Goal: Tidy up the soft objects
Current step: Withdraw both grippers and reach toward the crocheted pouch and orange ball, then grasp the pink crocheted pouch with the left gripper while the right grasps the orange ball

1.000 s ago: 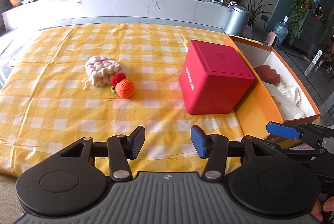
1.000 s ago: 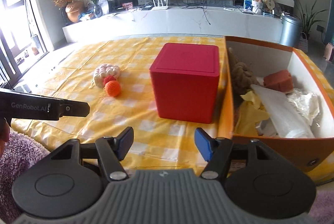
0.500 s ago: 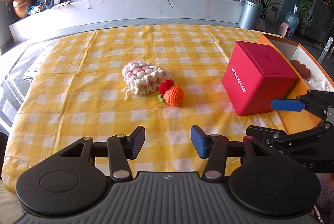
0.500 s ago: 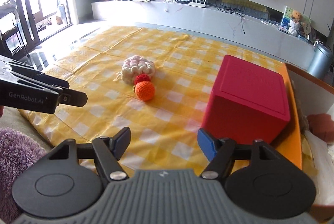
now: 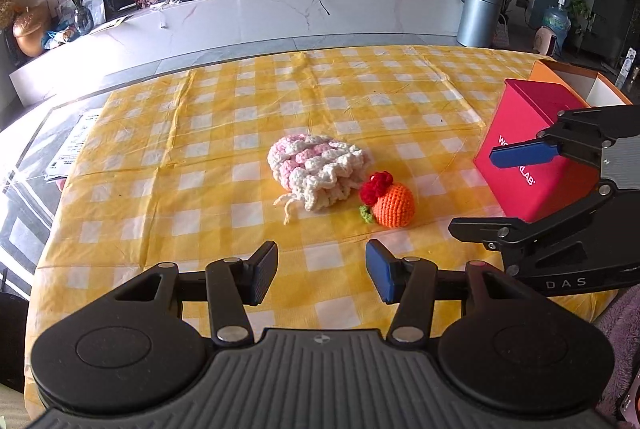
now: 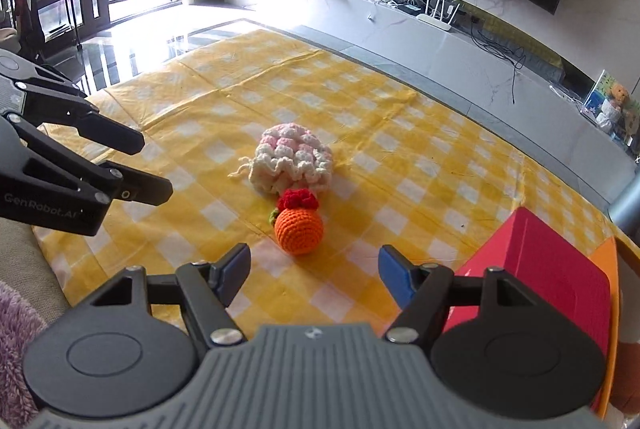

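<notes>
Both my claws were released and empty: the right claw just short of the crocheted orange, the left claw further back. The orange touched the crocheted pouch on the worktop; I judged a hasty closing could push it away or snag the pouch.

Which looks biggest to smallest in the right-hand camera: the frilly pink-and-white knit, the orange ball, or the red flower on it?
1. Knit, clearly largest, though it lies farther from the camera.
2. Orange ball.
3. Red flower, smallest.
</notes>
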`<state>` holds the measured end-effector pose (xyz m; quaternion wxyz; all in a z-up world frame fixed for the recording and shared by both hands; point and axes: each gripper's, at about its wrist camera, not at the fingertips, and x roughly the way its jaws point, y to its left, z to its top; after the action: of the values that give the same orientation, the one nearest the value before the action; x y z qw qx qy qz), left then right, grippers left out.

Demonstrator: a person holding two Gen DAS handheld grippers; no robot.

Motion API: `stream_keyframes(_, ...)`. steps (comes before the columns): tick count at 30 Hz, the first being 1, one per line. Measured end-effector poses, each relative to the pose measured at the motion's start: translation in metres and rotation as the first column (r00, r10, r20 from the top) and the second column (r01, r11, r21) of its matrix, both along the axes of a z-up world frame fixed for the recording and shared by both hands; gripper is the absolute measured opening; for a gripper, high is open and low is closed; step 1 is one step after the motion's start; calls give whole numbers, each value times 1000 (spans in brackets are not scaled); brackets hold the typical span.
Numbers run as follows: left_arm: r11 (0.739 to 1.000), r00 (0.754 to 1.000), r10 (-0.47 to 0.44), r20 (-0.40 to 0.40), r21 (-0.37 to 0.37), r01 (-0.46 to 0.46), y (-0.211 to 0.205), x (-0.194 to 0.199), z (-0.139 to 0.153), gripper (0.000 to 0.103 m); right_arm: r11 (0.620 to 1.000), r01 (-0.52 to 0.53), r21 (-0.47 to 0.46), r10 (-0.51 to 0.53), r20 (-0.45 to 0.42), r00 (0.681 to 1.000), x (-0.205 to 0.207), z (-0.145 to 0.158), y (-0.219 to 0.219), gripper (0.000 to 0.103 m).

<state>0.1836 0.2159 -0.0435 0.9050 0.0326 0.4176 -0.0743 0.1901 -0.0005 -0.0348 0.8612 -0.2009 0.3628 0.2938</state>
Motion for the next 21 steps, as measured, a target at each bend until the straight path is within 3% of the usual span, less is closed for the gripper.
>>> stream_keyframes(8,1000,1000,-5,-26,14,5,8,36,-21,60,998,49,27,-46,-94,994,45,-34,28,69)
stream_keyframes(10,1000,1000,1,-28,7,0,10,44,-26,60,998,60,31,-56,-120,991,56,-43,34,63)
stream_keyframes(13,999,999,24,-24,-30,-25,13,56,-30,68,997,65,35,-59,-152,987,67,-54,41,59)
stream_keyframes(15,996,998,52,-21,-67,-53,16,65,-31,71,998,58,40,-50,-174,983,72,-60,42,41)
stream_keyframes(18,986,994,107,-33,-122,-110,19,80,-34,76,996,73,51,-64,-170,983,76,-59,40,40)
stream_keyframes(21,965,982,177,-61,-183,-186,23,96,-40,80,991,126,47,-121,-107,987,80,-51,33,40)
